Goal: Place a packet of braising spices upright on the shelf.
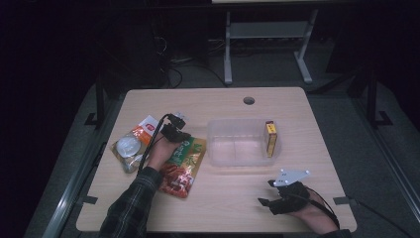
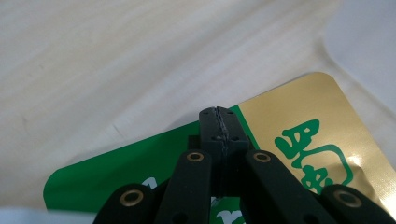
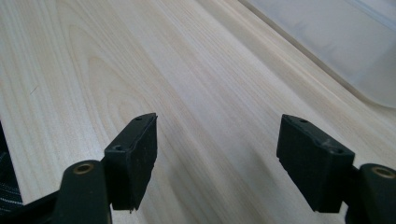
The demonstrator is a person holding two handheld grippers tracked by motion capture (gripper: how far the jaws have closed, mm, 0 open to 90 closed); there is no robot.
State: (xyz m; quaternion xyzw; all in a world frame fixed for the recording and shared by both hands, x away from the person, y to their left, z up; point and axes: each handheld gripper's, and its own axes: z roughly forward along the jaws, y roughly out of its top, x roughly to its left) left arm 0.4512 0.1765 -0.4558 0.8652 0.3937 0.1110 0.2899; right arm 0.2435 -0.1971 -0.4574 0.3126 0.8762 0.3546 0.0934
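Left tongs [image 2: 218, 122] clenched over green-gold pouch [image 2: 303, 135] near desk's [image 1: 223, 198] left edge, right tongs [image 3: 217, 154] released, near front right corner, clear tub [image 1: 218, 144] mid-desk.

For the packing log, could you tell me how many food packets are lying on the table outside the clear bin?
2: a green and gold pouch under the left gripper, and an orange packet left of it. More may be hidden beneath them.
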